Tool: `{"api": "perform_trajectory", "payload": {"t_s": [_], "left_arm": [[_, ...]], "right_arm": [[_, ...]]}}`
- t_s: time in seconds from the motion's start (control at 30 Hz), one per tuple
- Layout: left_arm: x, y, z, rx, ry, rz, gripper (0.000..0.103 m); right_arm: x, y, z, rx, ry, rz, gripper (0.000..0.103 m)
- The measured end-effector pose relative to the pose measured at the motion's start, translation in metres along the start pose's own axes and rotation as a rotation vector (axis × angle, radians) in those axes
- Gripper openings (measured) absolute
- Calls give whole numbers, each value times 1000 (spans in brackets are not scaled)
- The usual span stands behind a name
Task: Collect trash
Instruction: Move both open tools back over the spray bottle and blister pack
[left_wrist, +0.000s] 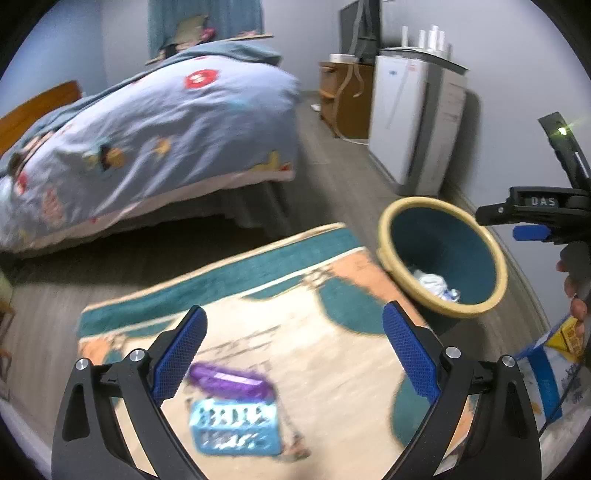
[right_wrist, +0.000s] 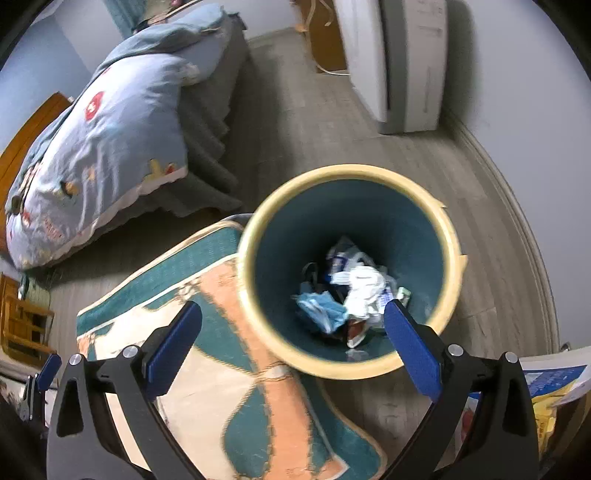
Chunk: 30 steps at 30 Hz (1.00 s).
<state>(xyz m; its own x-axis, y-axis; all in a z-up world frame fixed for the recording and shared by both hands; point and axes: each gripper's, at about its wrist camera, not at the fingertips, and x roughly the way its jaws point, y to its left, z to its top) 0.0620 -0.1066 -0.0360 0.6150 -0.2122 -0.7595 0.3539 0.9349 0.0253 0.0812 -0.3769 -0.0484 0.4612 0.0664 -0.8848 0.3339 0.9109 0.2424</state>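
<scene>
A round bin with a cream rim (right_wrist: 258, 317) and teal inside stands on the floor at the rug's corner; crumpled white and blue trash (right_wrist: 354, 291) lies at its bottom. My right gripper (right_wrist: 291, 336) hangs above the bin's near rim, jaws wide open, nothing between them. My left gripper (left_wrist: 293, 341) is open and empty over the rug (left_wrist: 258, 266). On the rug below it lie a purple wrapper (left_wrist: 231, 380) and a light blue packet (left_wrist: 236, 428). The bin (left_wrist: 480, 306) shows to the right in the left wrist view, with the right gripper's body (left_wrist: 546, 214) beside it.
A bed with a blue patterned quilt (left_wrist: 159, 122) fills the left. A white appliance (left_wrist: 413, 122) and a wooden cabinet (left_wrist: 347, 99) stand against the far wall. A blue and yellow bag (left_wrist: 554, 369) lies at the right edge. Grey wood floor (right_wrist: 303, 122) surrounds the rug.
</scene>
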Motion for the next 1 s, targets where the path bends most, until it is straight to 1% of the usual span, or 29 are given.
{"api": "perform_trajectory", "payload": {"t_s": [0.23,0.3,0.33,0.5,0.63,0.7,0.87,1.0], "left_arm": [[-14,46,-26,-102,37,77,95],[-15,58,-33,-116,50,104,95],[-16,65,-38,-126,61,123,95],[-14,97,-56,-192,108,154,95],[-10,119,-68,-220,150,201,95],[-11,129,-71,-241,153,222,95],[-18,154,-75,-310,143,241,95],[-19,167,-77,-324,146,252,95]], "right_arm": [[1,46,-12,-74,8,25,97],[1,57,-15,-94,12,31,97],[2,66,-18,-110,13,34,97],[10,96,-26,-165,32,39,97],[19,118,-33,-207,52,42,97],[23,131,-38,-246,55,41,97],[45,176,-59,-427,97,40,97],[65,210,-78,-533,159,92,97]]}}
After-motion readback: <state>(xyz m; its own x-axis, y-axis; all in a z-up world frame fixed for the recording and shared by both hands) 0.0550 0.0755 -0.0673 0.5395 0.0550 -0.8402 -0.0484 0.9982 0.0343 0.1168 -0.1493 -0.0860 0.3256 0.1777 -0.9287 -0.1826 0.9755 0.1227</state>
